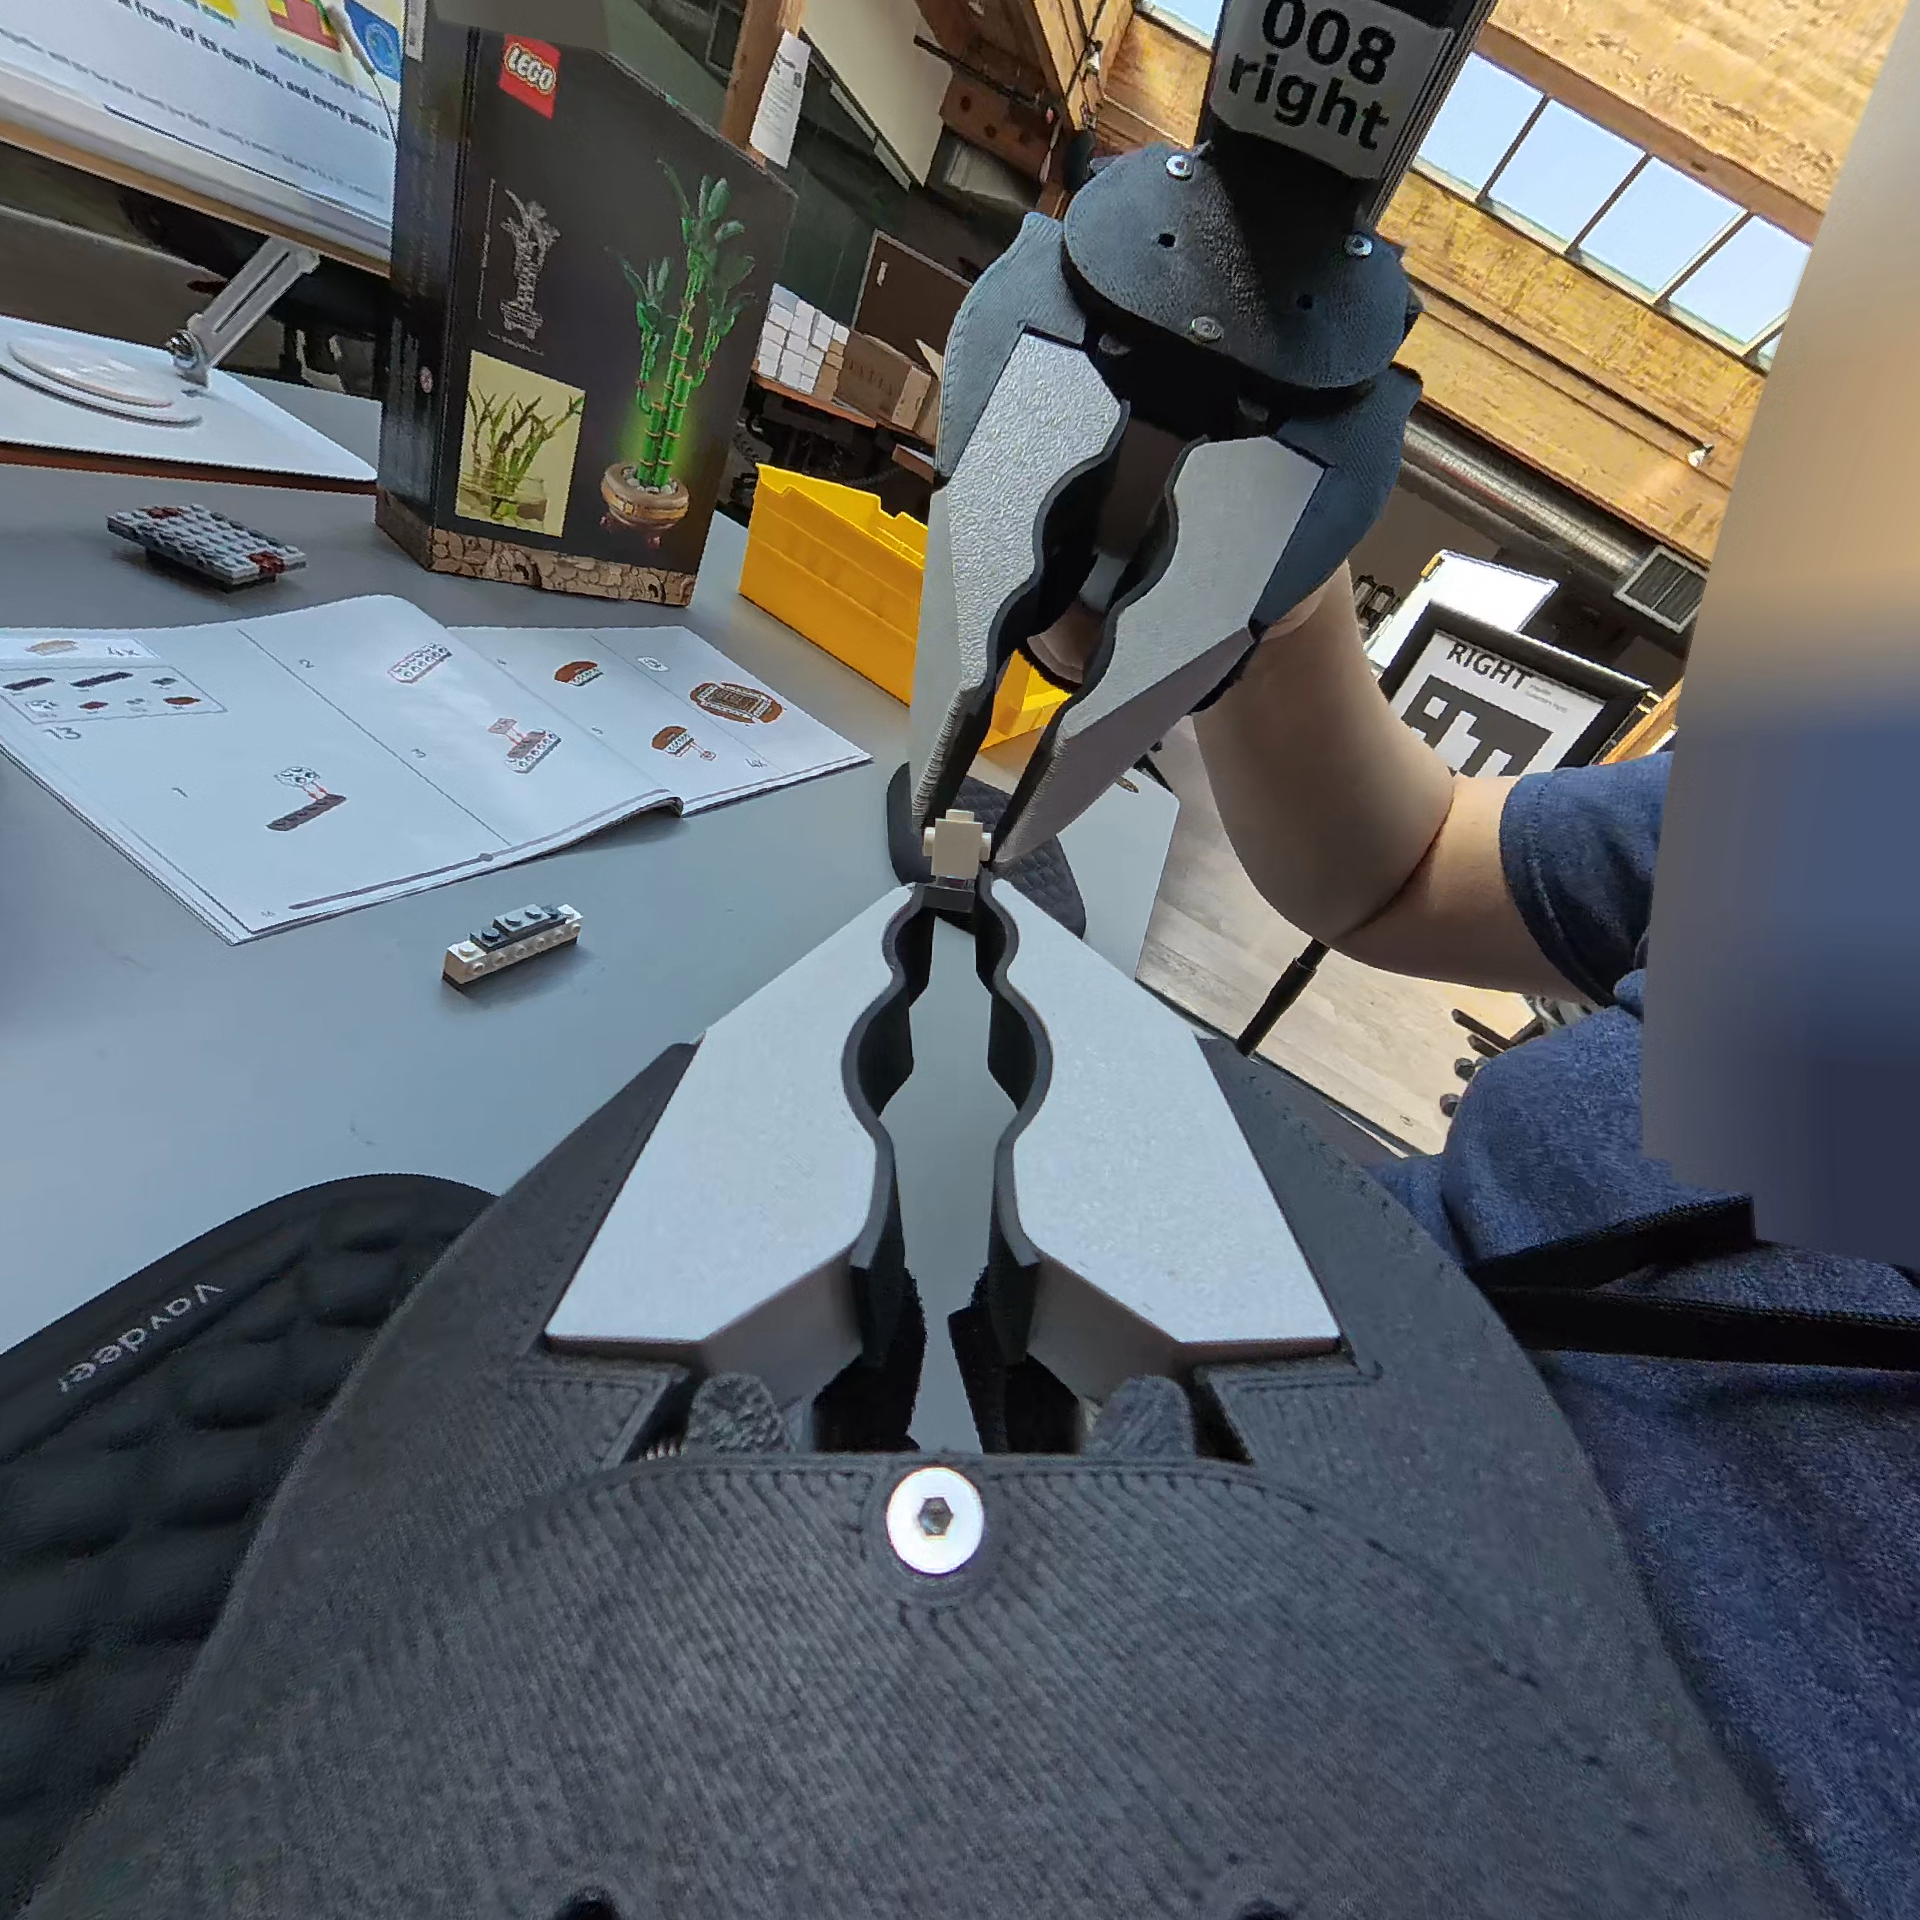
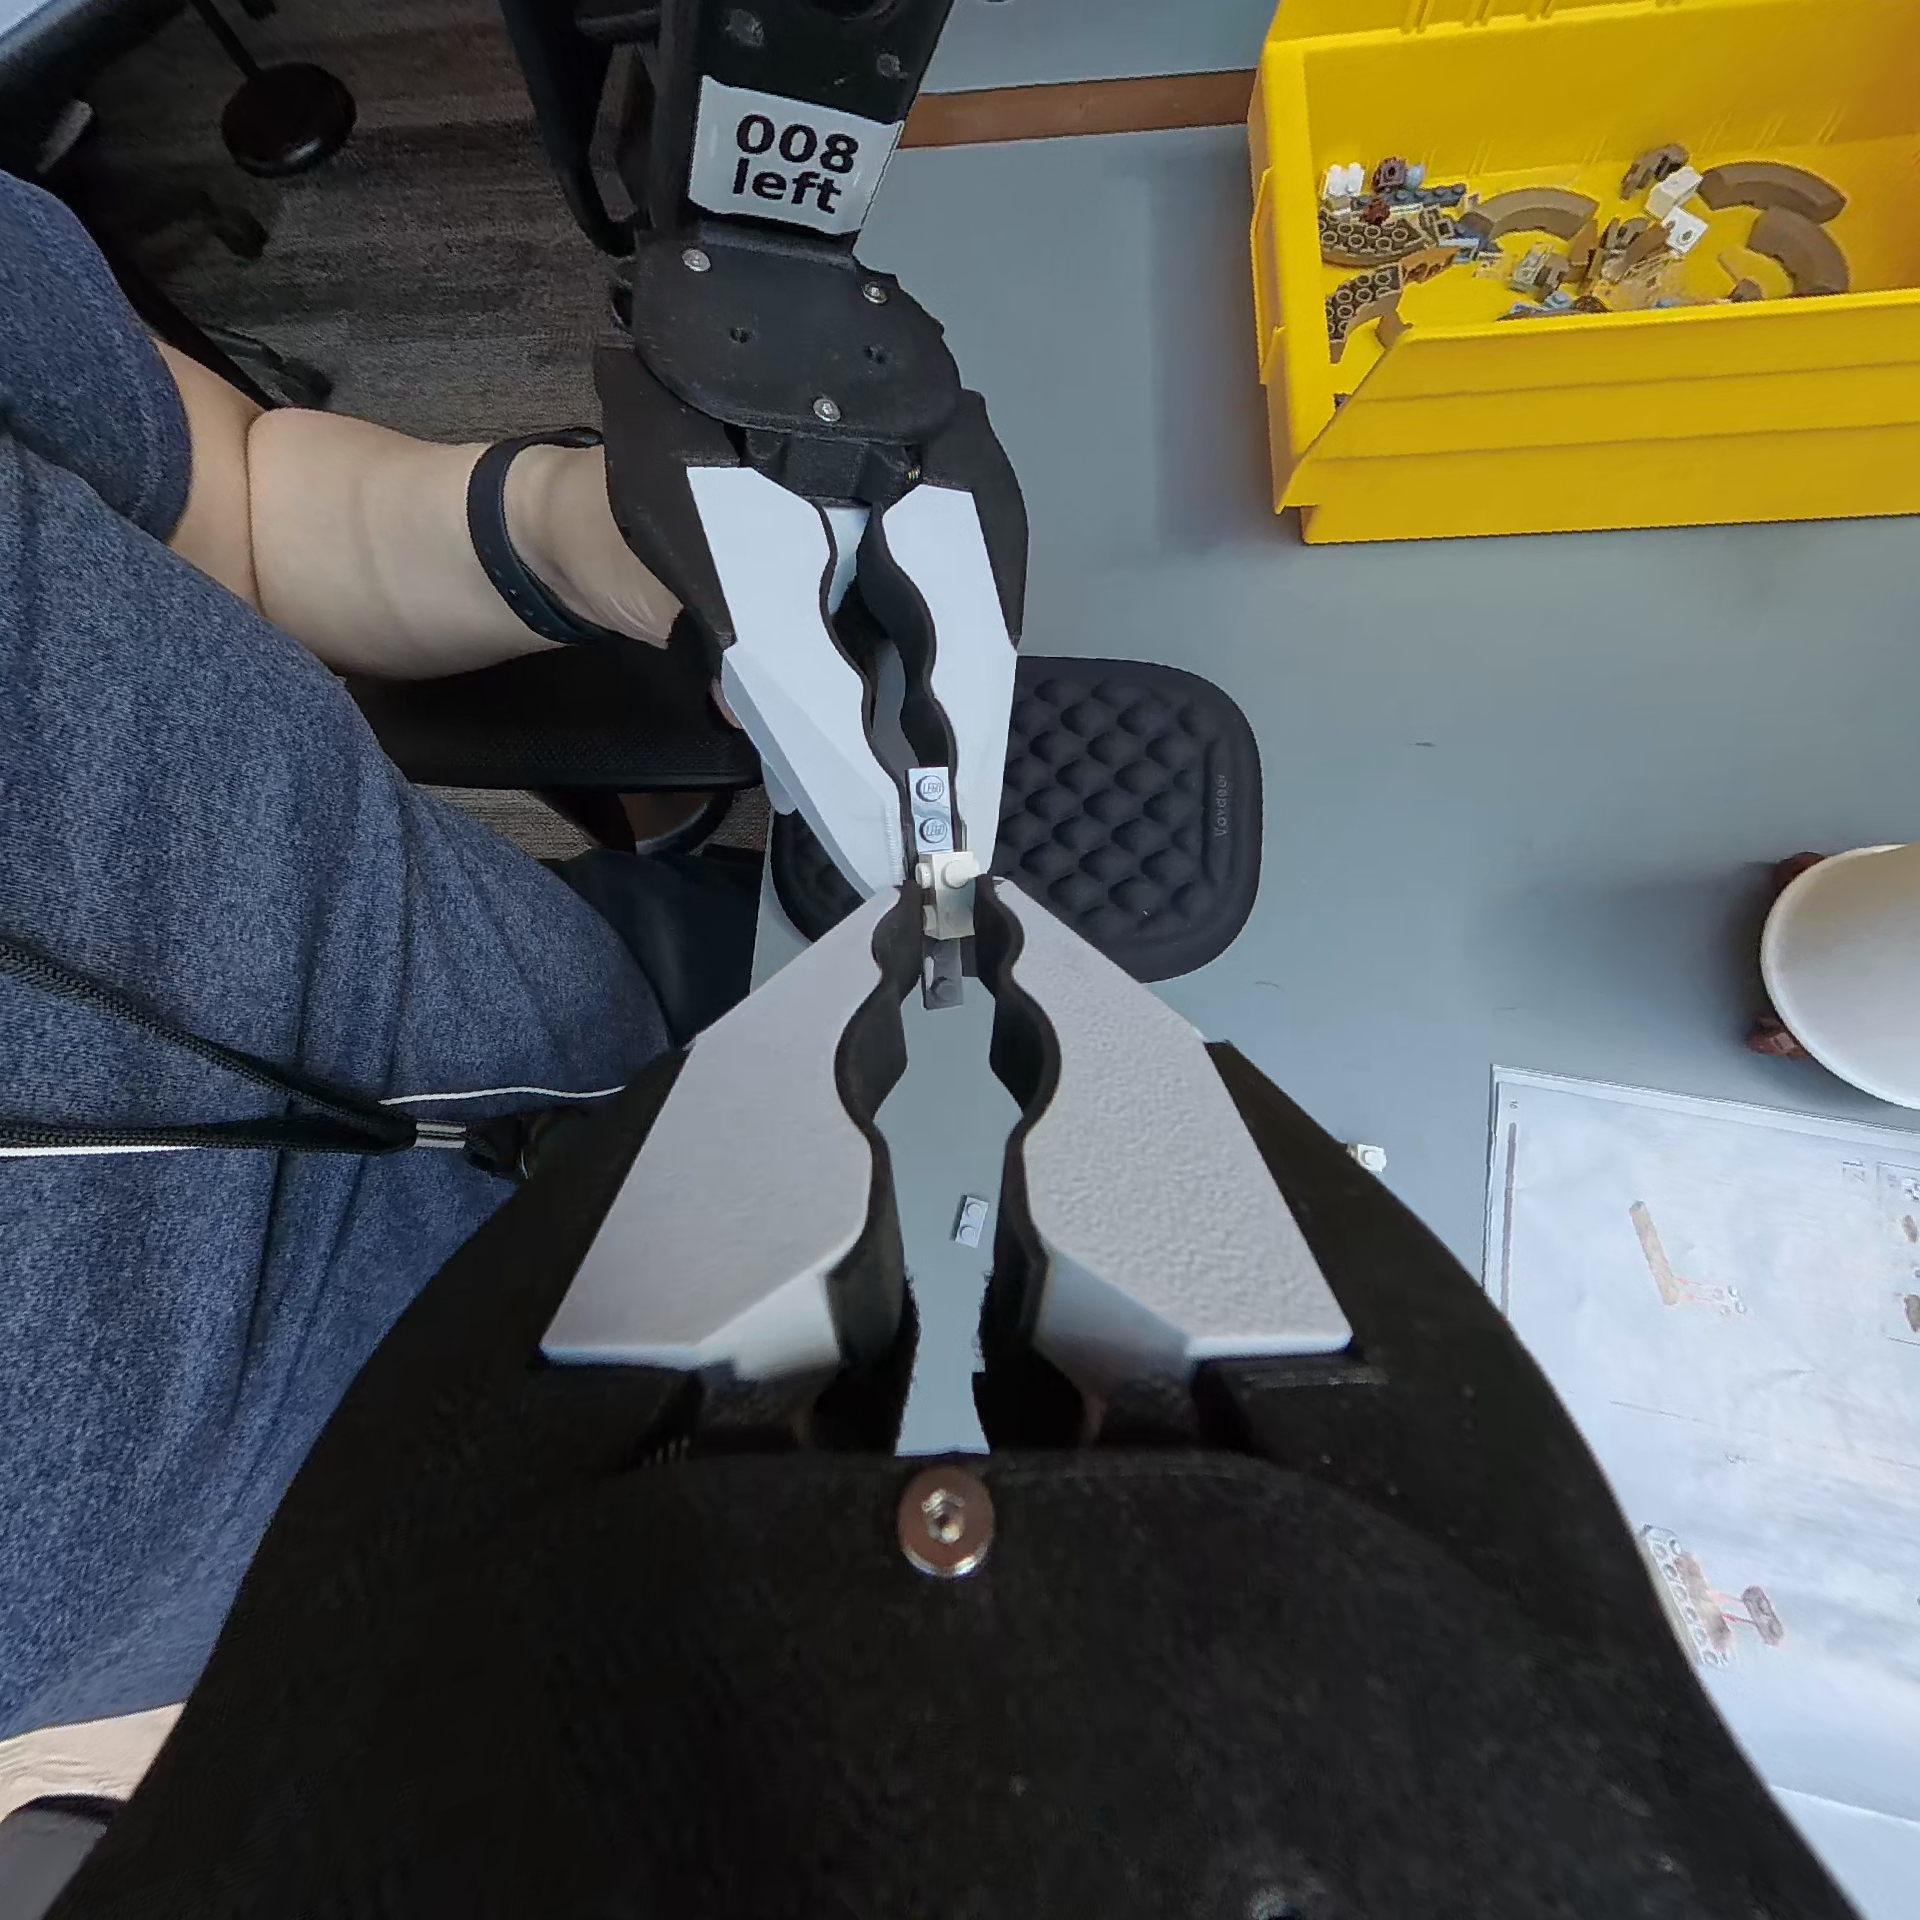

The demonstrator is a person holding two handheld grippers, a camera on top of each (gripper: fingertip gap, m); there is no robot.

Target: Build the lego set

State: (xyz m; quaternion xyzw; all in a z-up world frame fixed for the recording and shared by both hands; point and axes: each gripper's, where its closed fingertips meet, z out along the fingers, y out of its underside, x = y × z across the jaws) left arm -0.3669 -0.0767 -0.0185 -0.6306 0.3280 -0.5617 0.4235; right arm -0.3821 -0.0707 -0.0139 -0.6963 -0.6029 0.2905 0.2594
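Lego piece (image 1: pixel 956 844), small and white, pinched in the right gripper (image 1: pixel 961 831) above the grey table (image 1: pixel 208 1039); left gripper (image 1: pixel 948 902) clamped on a grey plate (image 2: pixel 932 810) directly beneath; open instruction booklet (image 1: pixel 416 748), yellow bin (image 2: pixel 1558 416) and set box (image 1: pixel 561 343) on the table; timber ceiling with skylights (image 1: pixel 1621 187) overhead.
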